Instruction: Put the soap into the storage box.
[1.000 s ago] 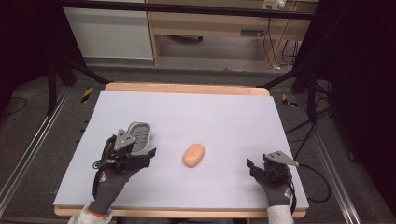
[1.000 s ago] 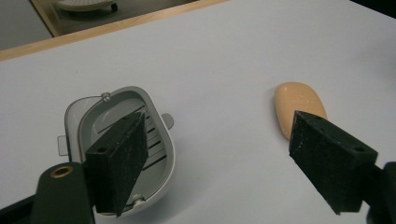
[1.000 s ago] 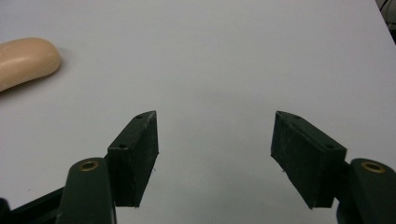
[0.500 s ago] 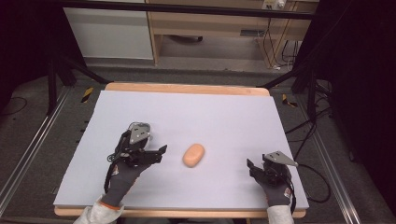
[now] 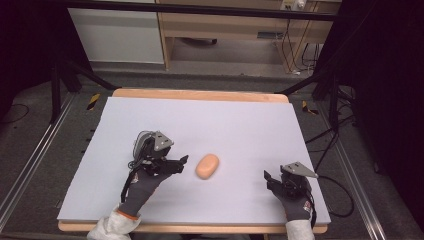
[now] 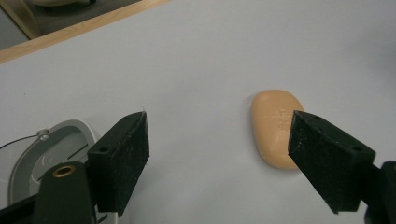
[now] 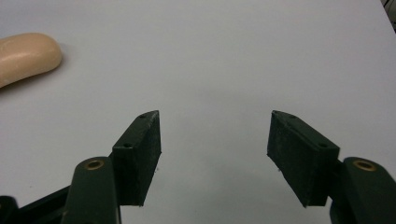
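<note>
Soap [image 5: 207,166] flat on worktop [image 5: 235,125], near centre, slightly toward 6 o'clock edge. Left tool [image 5: 176,164] at soap's 9 o'clock, just beside, jaws apart, nothing held; one jaw overlaps soap edge in left gripper view [image 6: 273,128]. Right tool [image 5: 268,178] at 4 o'clock of soap, well apart, jaws apart, empty.

Step judged: left grasp of soap. Advice: straddle short axis, centre jaws, lower until pads level with soap sides, close gently; surface likely slippery.

Faint embossing on soap, unreadable. No other writing seen.
</note>
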The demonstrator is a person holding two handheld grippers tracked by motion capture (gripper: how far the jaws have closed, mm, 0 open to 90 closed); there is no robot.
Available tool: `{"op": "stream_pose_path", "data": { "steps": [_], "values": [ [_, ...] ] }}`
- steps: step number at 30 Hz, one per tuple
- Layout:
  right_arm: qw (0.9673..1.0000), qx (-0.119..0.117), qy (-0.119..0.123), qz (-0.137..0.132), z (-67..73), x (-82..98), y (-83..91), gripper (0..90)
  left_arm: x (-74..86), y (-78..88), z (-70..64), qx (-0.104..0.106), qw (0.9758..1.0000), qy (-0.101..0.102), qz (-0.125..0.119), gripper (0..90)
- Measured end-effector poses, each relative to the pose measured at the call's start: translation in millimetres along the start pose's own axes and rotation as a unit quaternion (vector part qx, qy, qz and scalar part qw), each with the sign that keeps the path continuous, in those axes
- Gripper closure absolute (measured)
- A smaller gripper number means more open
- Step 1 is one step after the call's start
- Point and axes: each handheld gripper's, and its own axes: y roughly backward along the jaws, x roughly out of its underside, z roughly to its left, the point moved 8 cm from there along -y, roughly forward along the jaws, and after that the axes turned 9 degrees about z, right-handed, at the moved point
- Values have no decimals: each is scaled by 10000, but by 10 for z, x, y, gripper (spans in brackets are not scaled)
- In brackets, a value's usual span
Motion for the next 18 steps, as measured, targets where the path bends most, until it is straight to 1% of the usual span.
{"op": "stream_pose_path", "data": {
  "steps": [2, 7, 12, 16, 18],
  "values": [
    [10000, -6, 4, 2, 2, -1, -2, 350, -20, -21, -29, 21, 10000, -48, 29, 198],
    [10000, -24, -2, 14, 7, -1, 3, 357, -67, -88, -103, 75, 9999, -57, 80, 198],
    [10000, -32, 10, 50, 15, 3, -1, 358, -90, -163, -162, 61, 9997, -136, 183, 197],
    [10000, -47, -11, 64, 15, 5, -4, 359, -123, -220, -201, 87, 9996, -134, 220, 196],
    [10000, -38, -11, 72, 15, 7, -2, 363, -142, -245, -230, 94, 9995, -176, 244, 196]
  ]
}}
